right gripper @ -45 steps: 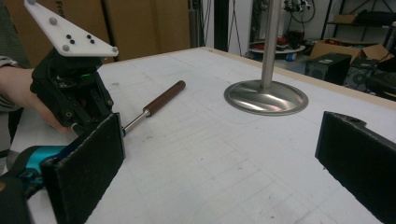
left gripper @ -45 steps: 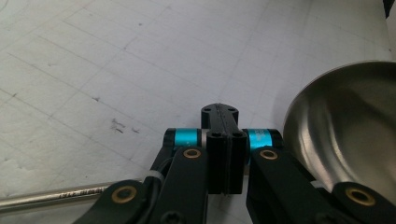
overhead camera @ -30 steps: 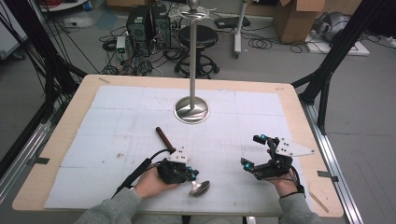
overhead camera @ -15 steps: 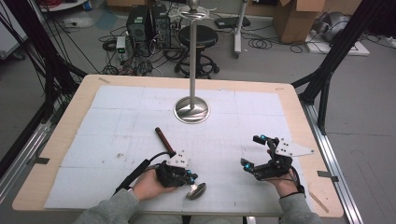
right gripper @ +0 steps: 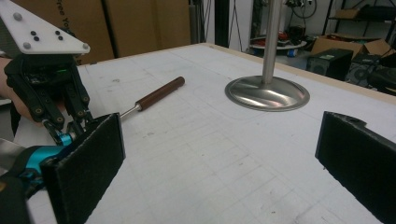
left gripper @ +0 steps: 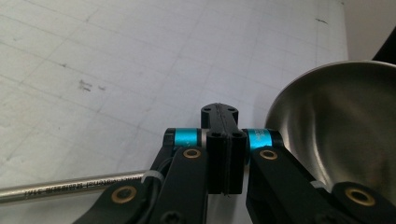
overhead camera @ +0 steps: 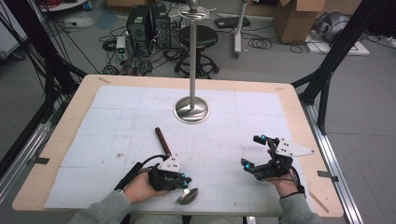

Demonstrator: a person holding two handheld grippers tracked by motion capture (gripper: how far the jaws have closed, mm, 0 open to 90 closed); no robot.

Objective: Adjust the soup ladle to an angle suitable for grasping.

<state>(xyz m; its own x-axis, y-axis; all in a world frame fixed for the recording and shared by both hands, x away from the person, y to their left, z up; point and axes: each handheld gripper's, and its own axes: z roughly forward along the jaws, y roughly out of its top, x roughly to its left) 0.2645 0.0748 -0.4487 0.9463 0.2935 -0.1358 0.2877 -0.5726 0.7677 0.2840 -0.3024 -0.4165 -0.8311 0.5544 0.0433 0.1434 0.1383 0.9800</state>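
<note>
Ladle (overhead camera: pixel 187 196) bowl has slid slightly toward the near tabletop (overhead camera: pixel 56 140) edge; left hand-held gripper (overhead camera: pixel 181 179) jaws pressed together beside its shaft, right hand-held gripper (overhead camera: pixel 254 154) wide, empty.

Between the right gripper (right gripper: pixel 219 163)'s wide-apart jaws, a brown-handled ladle (right gripper: pixel 156 97) lies on the worktop (right gripper: pixel 196 140) near a steel stand base (right gripper: pixel 267 93), with the left gripper (right gripper: pixel 49 100) over its shaft.

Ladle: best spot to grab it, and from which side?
Take the ladle by its thin metal shaft, just below the brown handle, coming straight down from above. It lies flat on the table, so the claw should span the shaft crosswise. The bowl is wide and rounded, and the left claw sits beside it.
</note>
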